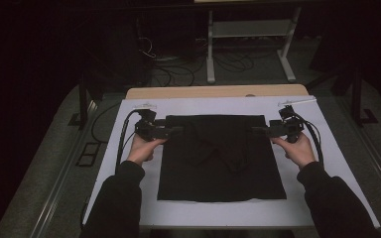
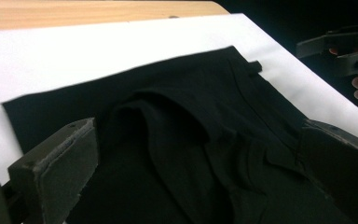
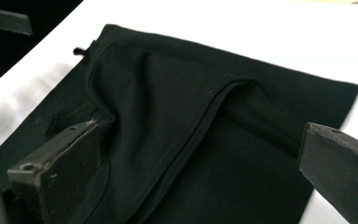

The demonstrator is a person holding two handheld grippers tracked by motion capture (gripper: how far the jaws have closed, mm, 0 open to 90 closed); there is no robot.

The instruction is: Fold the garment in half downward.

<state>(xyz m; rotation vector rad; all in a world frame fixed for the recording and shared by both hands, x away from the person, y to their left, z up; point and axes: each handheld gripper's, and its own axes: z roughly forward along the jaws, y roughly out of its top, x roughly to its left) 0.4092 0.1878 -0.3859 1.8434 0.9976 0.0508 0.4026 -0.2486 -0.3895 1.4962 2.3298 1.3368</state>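
A black garment (image 1: 221, 157) is seen laid flat on a white sheet (image 1: 327, 163) that covers the table, with a strip of bare wooden tabletop (image 1: 213, 91) exposed at the far edge. The garment is folded to a rough rectangle, and a raised, rumpled fold runs down its middle — visible in the high view and in both gripper views. The left gripper (image 1: 177, 131) is held at the garment's far left corner, pointed inward; in the left gripper view its jaws are seen spread wide, one pad (image 2: 63, 168) at lower left and the other at lower right, with the cloth lying between them and nothing pinched. Whether the pads touch the cloth cannot be told. The right gripper (image 1: 256, 131) is held at the far right corner, mirrored; in the right gripper view its jaws are likewise released and wide apart, with the garment's seam (image 3: 200, 126) running between them and no fabric gripped. A small black loop (image 2: 255, 66) is noted at the garment's edge near the right gripper. Each gripper is held by a hand — left hand (image 1: 143, 148), right hand (image 1: 300, 148) — in dark sleeves. No brand, label or legible writing is made out on garment, sheet or grippers.
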